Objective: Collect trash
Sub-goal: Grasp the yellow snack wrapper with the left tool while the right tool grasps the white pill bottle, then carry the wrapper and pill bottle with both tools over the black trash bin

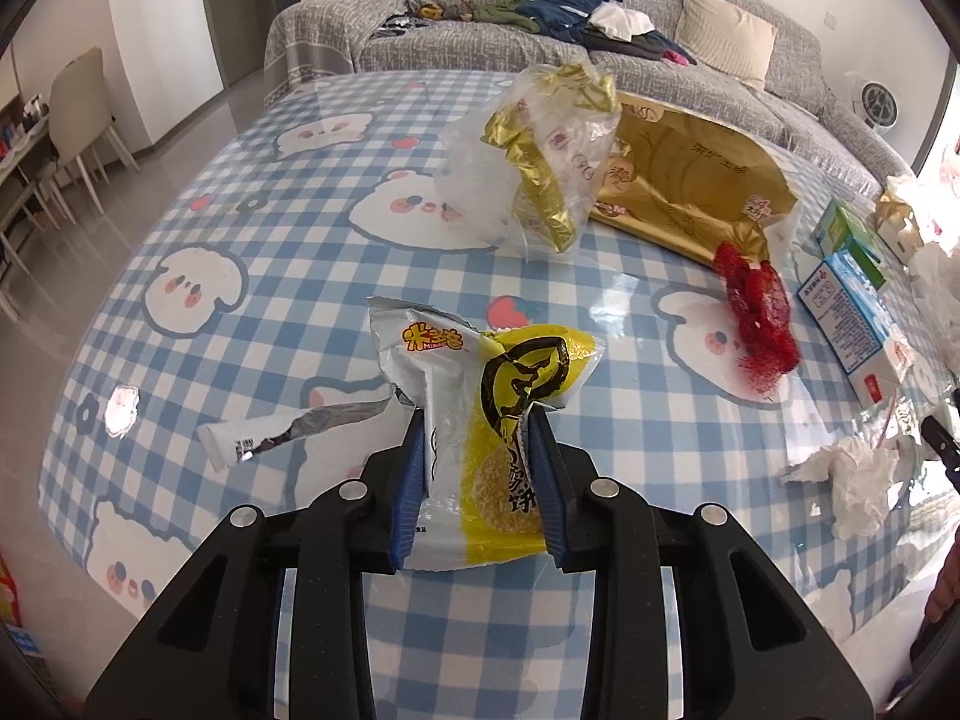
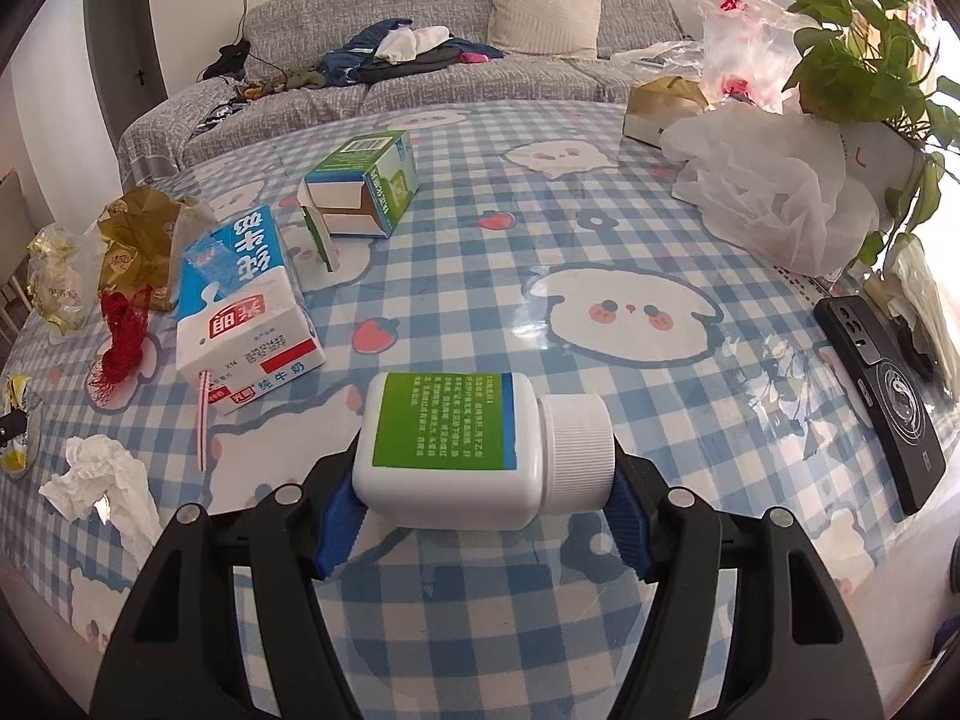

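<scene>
My left gripper is shut on a yellow and silver snack wrapper, held just above the checked tablecloth. My right gripper is shut on a white pill bottle with a green label, lying sideways between the jaws, cap to the right. Other trash lies on the table: a clear and gold bag, a gold pouch, a red net, a blue milk carton, a green box, and a crumpled tissue.
A white plastic bag and a potted plant stand at the right. A black phone lies near the right edge. A torn silver strip lies left of the wrapper. A grey sofa is behind the table.
</scene>
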A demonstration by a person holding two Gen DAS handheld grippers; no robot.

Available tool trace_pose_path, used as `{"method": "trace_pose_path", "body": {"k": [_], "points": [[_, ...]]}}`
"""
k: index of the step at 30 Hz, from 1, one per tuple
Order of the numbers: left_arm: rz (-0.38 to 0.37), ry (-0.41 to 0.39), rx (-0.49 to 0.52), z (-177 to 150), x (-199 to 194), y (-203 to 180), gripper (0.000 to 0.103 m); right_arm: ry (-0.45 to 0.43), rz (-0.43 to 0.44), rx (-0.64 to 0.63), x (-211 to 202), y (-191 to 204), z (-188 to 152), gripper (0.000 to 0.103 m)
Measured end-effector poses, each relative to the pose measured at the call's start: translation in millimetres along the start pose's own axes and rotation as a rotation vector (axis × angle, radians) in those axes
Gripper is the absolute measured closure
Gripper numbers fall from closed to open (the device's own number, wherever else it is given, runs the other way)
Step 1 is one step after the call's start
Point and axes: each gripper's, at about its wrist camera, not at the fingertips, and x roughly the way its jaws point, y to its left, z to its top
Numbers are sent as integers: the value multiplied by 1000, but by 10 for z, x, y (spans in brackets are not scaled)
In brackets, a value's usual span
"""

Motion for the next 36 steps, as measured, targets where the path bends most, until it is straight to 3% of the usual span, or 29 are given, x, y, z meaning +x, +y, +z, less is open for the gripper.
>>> {"method": "trace_pose_path", "body": {"k": [18, 36], "points": [[-45, -38, 16, -246, -402, -87, 72, -44, 25, -17, -458, 143, -192, 39], [-103, -55, 7, -740, -808, -110, 72, -107, 75, -40, -1080, 403, -522, 39]]}}
